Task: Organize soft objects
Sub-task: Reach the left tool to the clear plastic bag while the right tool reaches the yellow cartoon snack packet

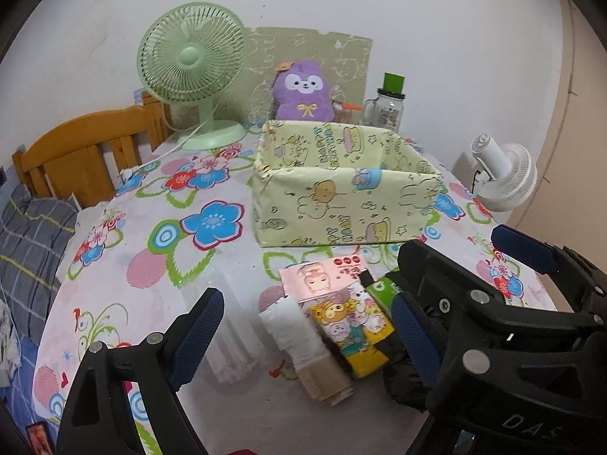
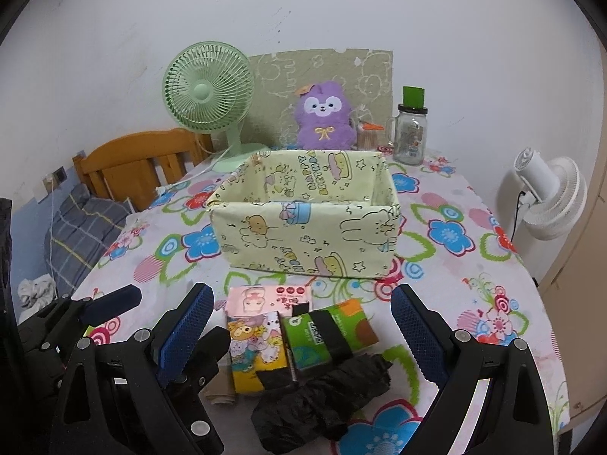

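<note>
**Soft things bunched at the front, box waiting behind**

Low centre of both views, there's the pile: a pink packet (image 2: 270,295) at the back, a yellow cartoon-printed tissue pack (image 2: 254,349) in front of it, a green tissue pack (image 2: 334,335) just beside that with a black band across it. A crumpled black bag (image 2: 322,394) lies at the near edge, touching both packs; how much of them it covers I can't tell. In the left view a white and beige roll (image 1: 307,349) lies against the yellow pack; in the right view only its beige end peeks out behind a finger.

The left gripper (image 1: 307,337) hangs over the pile, jaws spread wide, gripping nothing. The right gripper (image 2: 301,335) is likewise wide apart and empty, the packs framed between its fingers. Each one partly blocks the other's view.

Behind the pile, centre frame, stands the pale yellow box (image 2: 303,235), open-topped; its floor is hidden by the near wall. All of this sits on the flowered tablecloth (image 2: 455,265).

Upper frame: a purple plush toy (image 2: 326,121), its lower half cut off by the box, a green fan (image 2: 208,91) to its left, a glass jar (image 2: 411,136) to its right. Far right, a white fan (image 2: 546,197).
</note>
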A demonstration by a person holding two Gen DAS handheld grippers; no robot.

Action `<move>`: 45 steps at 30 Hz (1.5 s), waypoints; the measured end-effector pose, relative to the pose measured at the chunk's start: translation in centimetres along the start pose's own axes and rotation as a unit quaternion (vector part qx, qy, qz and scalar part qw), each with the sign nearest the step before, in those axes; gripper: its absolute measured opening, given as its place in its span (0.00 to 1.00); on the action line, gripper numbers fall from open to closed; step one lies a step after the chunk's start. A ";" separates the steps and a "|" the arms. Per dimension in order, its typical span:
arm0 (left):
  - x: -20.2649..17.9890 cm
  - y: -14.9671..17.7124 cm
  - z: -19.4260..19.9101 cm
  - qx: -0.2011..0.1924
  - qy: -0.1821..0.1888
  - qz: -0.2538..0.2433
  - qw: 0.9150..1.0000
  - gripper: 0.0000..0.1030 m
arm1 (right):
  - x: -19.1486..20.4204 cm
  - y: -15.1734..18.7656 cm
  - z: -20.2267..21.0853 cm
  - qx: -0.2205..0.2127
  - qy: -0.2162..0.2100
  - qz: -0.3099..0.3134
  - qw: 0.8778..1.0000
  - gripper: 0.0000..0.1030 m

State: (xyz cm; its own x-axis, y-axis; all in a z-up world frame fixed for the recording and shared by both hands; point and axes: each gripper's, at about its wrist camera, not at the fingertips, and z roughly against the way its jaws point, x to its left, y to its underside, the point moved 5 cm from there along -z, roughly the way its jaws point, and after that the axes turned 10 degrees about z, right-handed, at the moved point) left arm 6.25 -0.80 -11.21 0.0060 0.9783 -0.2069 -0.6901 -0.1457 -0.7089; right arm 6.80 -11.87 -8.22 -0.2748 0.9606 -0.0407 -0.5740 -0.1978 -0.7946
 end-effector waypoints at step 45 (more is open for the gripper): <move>6.5 2.7 -5.7 0.077 -0.068 0.029 0.994 0.58 | 4.8 3.3 -8.0 0.127 -0.063 0.028 0.990 0.68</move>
State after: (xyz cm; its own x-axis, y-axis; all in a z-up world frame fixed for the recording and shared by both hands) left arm 8.51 4.34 -18.35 -0.1283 0.9813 -0.1435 -0.7893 -0.1887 -0.5843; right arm 9.79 -6.34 -15.87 -0.3961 0.9182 0.0080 -0.7257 -0.3077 -0.6153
